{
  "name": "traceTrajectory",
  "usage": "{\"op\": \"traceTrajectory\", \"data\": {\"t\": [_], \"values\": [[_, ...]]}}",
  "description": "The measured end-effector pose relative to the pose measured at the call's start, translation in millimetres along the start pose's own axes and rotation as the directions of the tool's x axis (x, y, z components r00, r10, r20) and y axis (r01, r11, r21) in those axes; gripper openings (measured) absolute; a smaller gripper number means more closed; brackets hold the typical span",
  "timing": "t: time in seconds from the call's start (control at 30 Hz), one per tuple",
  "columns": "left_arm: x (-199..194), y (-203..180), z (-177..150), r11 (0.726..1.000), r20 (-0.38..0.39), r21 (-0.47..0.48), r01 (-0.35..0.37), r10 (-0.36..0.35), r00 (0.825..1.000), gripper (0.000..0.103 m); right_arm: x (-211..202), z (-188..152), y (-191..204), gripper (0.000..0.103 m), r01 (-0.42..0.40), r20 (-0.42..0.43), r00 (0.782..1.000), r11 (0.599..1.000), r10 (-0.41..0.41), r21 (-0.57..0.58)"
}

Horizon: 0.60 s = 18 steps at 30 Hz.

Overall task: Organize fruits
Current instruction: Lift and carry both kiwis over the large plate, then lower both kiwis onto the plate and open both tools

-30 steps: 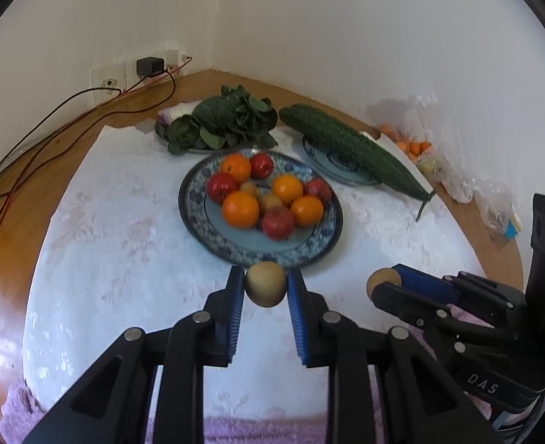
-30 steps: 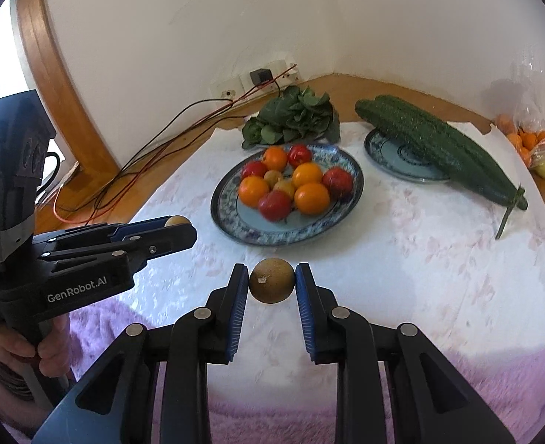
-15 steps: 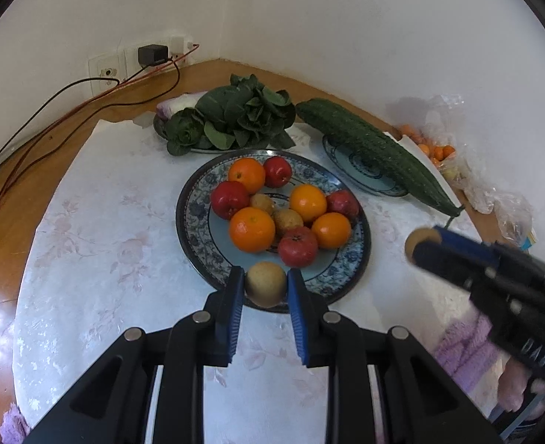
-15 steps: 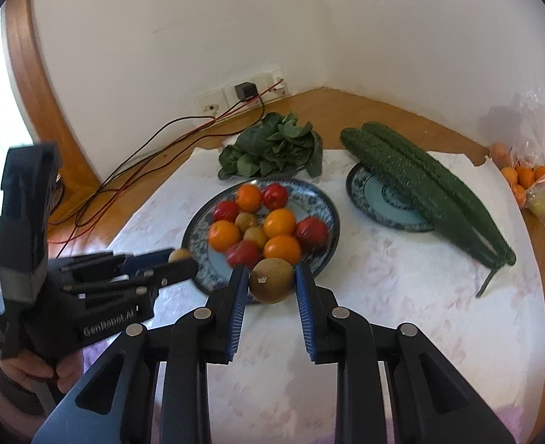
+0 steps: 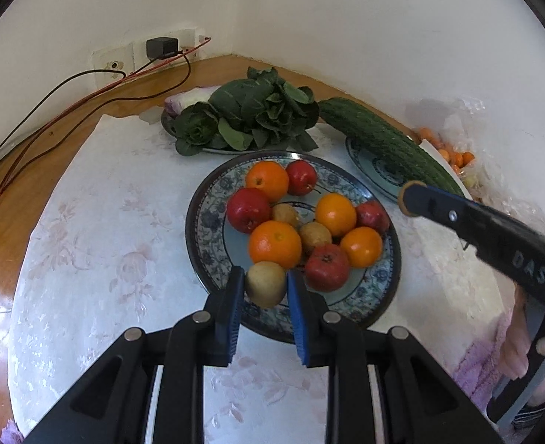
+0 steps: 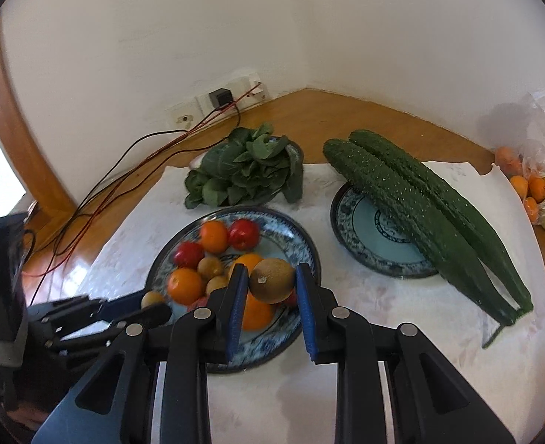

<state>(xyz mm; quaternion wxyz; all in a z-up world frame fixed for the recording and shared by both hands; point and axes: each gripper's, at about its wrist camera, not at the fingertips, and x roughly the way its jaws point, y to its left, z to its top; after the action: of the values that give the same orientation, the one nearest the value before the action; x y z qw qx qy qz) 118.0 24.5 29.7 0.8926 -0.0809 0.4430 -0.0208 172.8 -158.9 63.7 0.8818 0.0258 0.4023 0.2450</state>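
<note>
A blue patterned fruit plate (image 5: 206, 229) holds several oranges, red apples and small brown kiwis. My left gripper (image 5: 265, 288) is shut on a brown kiwi (image 5: 266, 284) over the plate's near rim. My right gripper (image 6: 272, 285) is shut on another brown kiwi (image 6: 272, 280) and holds it above the same plate (image 6: 302, 244). In the left wrist view the right gripper (image 5: 413, 198) reaches in from the right over the plate's far right edge. In the right wrist view the left gripper (image 6: 154, 305) shows at the lower left with its kiwi.
A plate of leafy greens (image 5: 246, 118) stands behind the fruit plate. Two long cucumbers (image 6: 431, 214) lie across a second blue plate (image 6: 365, 229). A plastic bag of small oranges (image 6: 535, 188) sits far right. Cables (image 5: 69, 111) run along the wooden edge.
Both grippers, each with its kiwi, have moved forward from the near tablecloth to over the fruit plate. The right gripper has also risen.
</note>
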Motion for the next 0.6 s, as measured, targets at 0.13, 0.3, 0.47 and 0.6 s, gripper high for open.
{"op": "traceTrajectory", "data": {"t": [0.13,0.3,0.47,0.6], "values": [[8.3,3.6,0.4,1.0,-0.012,-0.01,-0.002,0.002,1.0,0.025,14.6,7.3,-6.6,0.028,0.003,-0.005,1.0,1.0,-0.003,0.023],[14.6,7.1,3.2,1.0,-0.009,-0.019,0.006,-0.006,1.0,0.025,29.9,13.4,-11.1,0.028,0.011,-0.009,1.0,0.999,-0.011,0.033],[15.3,7.7,3.3,1.0,0.0,-0.016,0.009,-0.009,1.0,0.025,45.4,15.4,-13.5,0.028,0.014,-0.026,1.0,0.999,-0.013,0.038],[15.2,8.5,3.2,1.0,-0.001,-0.02,0.015,-0.015,1.0,0.025,55.9,15.0,-12.9,0.028,0.019,-0.039,0.999,0.999,-0.018,0.032]]}}
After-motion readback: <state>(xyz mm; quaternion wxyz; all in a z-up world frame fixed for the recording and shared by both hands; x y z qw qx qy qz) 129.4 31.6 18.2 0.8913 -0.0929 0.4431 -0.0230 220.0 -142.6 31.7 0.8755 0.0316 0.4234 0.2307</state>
